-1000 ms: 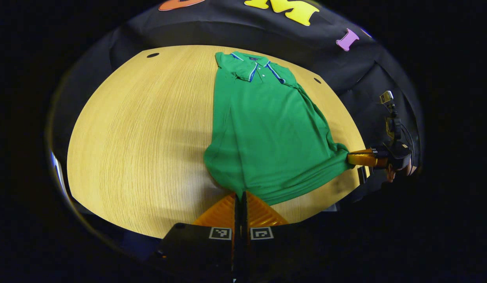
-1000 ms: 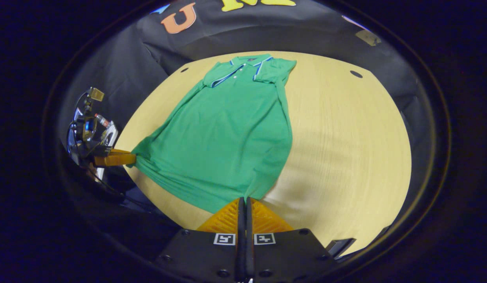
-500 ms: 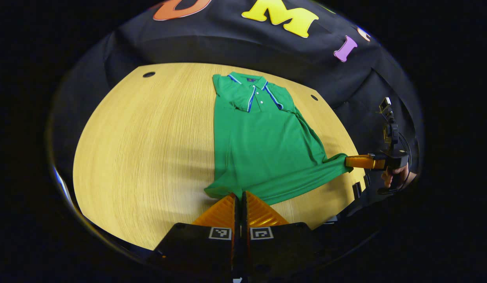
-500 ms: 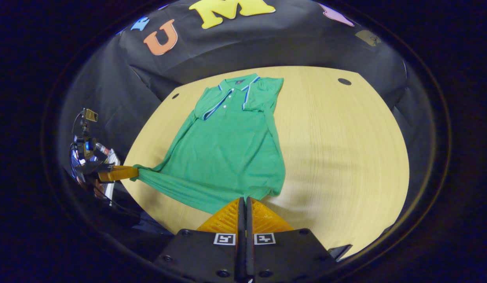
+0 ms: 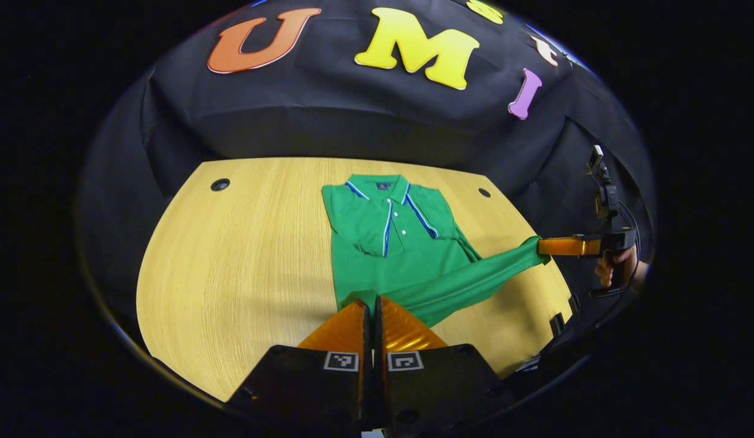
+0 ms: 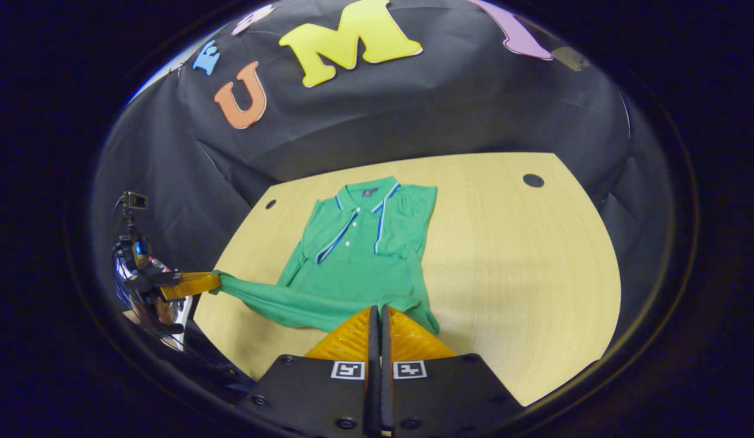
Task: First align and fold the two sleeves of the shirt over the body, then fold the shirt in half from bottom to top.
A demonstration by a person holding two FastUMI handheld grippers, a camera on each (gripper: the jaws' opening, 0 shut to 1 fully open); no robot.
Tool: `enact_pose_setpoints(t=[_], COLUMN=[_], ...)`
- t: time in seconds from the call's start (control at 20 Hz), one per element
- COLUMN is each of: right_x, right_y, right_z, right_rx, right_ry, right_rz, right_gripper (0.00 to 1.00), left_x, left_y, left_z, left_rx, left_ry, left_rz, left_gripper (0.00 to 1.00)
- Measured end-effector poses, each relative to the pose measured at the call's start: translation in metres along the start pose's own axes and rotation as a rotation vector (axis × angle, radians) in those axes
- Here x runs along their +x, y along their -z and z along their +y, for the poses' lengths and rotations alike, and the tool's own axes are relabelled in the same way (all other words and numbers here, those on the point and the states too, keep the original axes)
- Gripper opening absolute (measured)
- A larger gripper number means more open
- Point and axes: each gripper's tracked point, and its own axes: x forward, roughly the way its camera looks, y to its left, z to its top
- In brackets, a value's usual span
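In the left gripper view, a green polo shirt (image 5: 407, 243) lies on a pale wood table (image 5: 243, 267) with fine straight grain and a rounded edge. The cloth is a matte knit. Its collar (image 5: 380, 185) has blue and white trim, and a buttoned placket runs down from it. Both short sleeves are folded in over the chest. The collar points to the far side of the table, toward the black cloth wall, and the shirt's long axis runs from there toward the camera. The hem end is lifted off the table and stretched into a taut band between the two grippers. The left gripper (image 5: 370, 307) sits at the bottom, its ribbed fingers pressed together on one hem corner. At the far right the right gripper (image 5: 544, 246) clamps the other hem corner; a hand (image 5: 614, 267) holds it. Two small dark round holes (image 5: 219, 184) sit near the table's far corners.

In the right gripper view, the shirt (image 6: 365, 243) lies at mid table (image 6: 523, 267), collar (image 6: 365, 193) away and slightly tilted right. The right gripper (image 6: 377, 316) has its fingers closed on the near hem corner. The raised hem runs leftward as a narrow green fold to the left gripper (image 6: 214, 281), which pinches its end just past the table's left edge.
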Motion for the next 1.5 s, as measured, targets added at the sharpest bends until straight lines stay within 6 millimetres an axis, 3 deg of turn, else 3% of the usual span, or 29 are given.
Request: enact_pose_setpoints(t=[0.15, 0.2, 0.25, 0.6, 0.95, 1.25, 1.5], right_x=[0.013, 0.017, 0.021, 0.035, 0.056, 0.091, 0.131], right_y=[-0.03, -0.039, -0.048, -0.115, -0.166, -0.208, -0.229], right_z=[-0.005, -0.002, -0.001, -0.008, -0.011, -0.008, -0.017], right_rx=[-0.032, -0.039, -0.043, -0.045, -0.067, -0.067, -0.095], right_ry=[0.025, 0.026, 0.028, 0.055, 0.079, 0.096, 0.125], right_rz=[-0.026, -0.033, -0.04, -0.134, -0.206, -0.273, -0.31], right_gripper=[0.02, 0.02, 0.02, 0.02, 0.02, 0.0, 0.02], left_x=[0.012, 0.018, 0.022, 0.057, 0.086, 0.114, 0.159], left_y=[-0.033, -0.042, -0.054, -0.129, -0.177, -0.217, -0.215], left_z=[0.006, 0.009, 0.009, 0.02, 0.015, 0.033, 0.043], left_rx=[-0.017, -0.018, -0.019, -0.036, 0.004, -0.011, -0.048], left_ry=[0.0, -0.002, 0.003, -0.005, 0.0, -0.044, -0.054], left_rz=[-0.054, -0.065, -0.082, -0.193, -0.244, -0.292, -0.279], left_gripper=[0.03, 0.08, 0.03, 0.03, 0.03, 0.03, 0.03])
